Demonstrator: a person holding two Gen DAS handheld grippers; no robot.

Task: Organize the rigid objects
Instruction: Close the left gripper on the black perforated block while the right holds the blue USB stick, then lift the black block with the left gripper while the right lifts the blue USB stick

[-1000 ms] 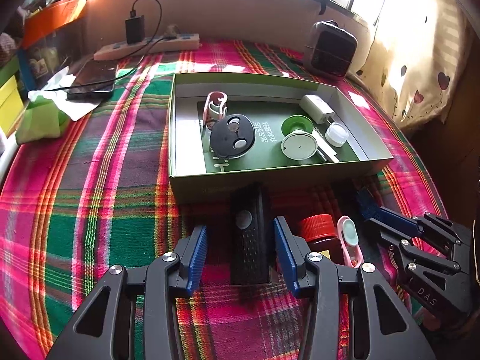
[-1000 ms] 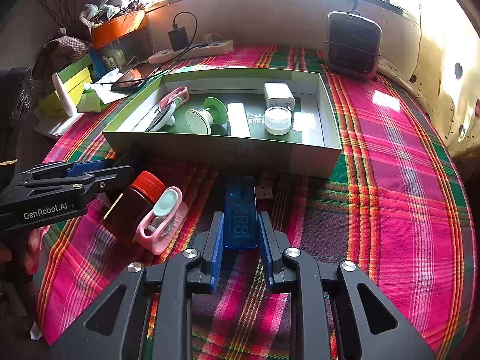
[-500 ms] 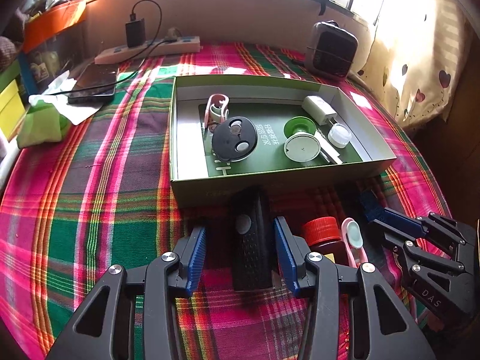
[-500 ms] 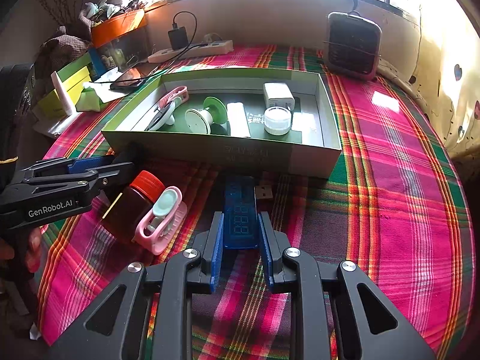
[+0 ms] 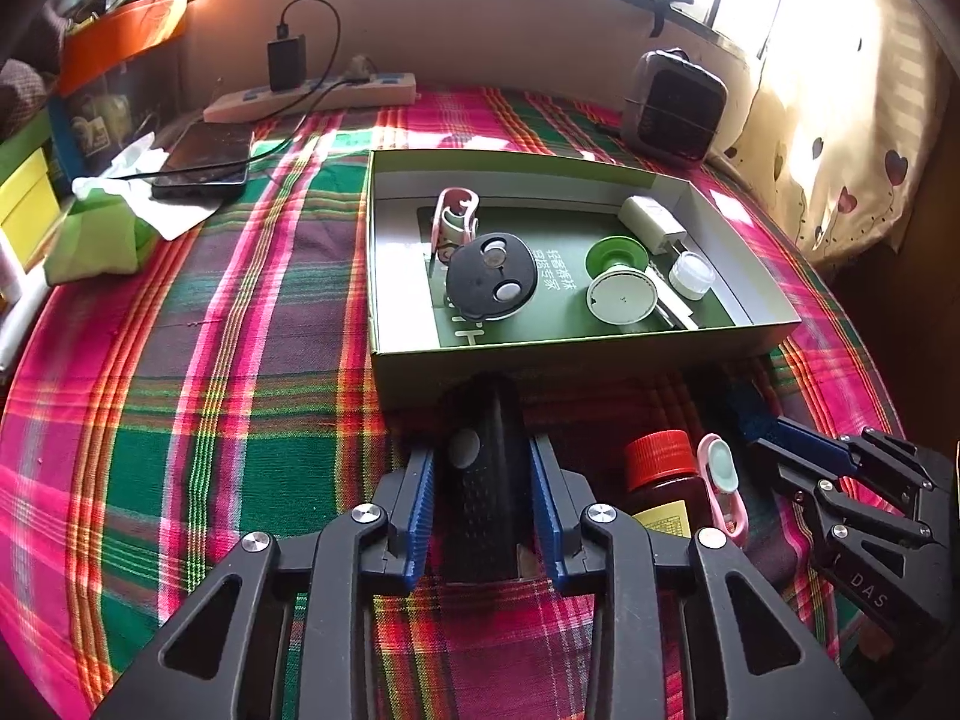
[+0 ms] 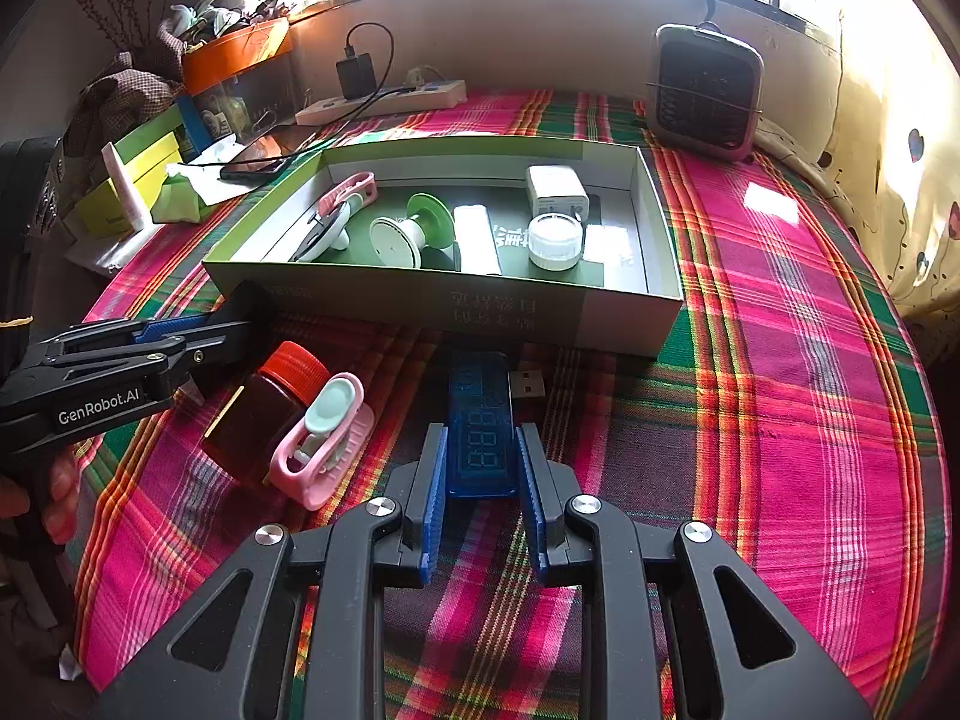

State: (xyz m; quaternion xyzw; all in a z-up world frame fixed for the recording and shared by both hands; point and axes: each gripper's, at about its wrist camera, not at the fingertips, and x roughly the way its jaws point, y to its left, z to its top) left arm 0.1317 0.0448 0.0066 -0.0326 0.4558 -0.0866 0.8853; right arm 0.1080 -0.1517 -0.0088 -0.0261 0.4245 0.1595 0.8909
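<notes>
My left gripper (image 5: 482, 480) has closed on a black remote-like device (image 5: 480, 468) lying on the plaid cloth just in front of the green box (image 5: 540, 363). My right gripper (image 6: 480, 468) is shut on a blue USB meter (image 6: 482, 426) that lies in front of the box (image 6: 540, 312). Between the two grippers lie a brown bottle with a red cap (image 5: 660, 480) (image 6: 264, 414) and a pink clip (image 5: 723, 486) (image 6: 327, 438). The box holds a black round part (image 5: 491, 283), a green-and-white spool (image 5: 618, 285), a white charger (image 5: 651, 222), a white jar (image 5: 693, 275) and a pink clip (image 5: 456, 219).
A small heater (image 5: 672, 102) stands behind the box at the back right. A power strip (image 5: 312, 97) with a charger, a phone (image 5: 204, 159) and a green tissue pack (image 5: 96, 243) lie at the back left. Coloured boxes (image 6: 138, 180) stand at the left edge.
My left gripper's fingers have closed in from a wide gap onto the black device. My right gripper holds the blue USB meter as before and has not moved.
</notes>
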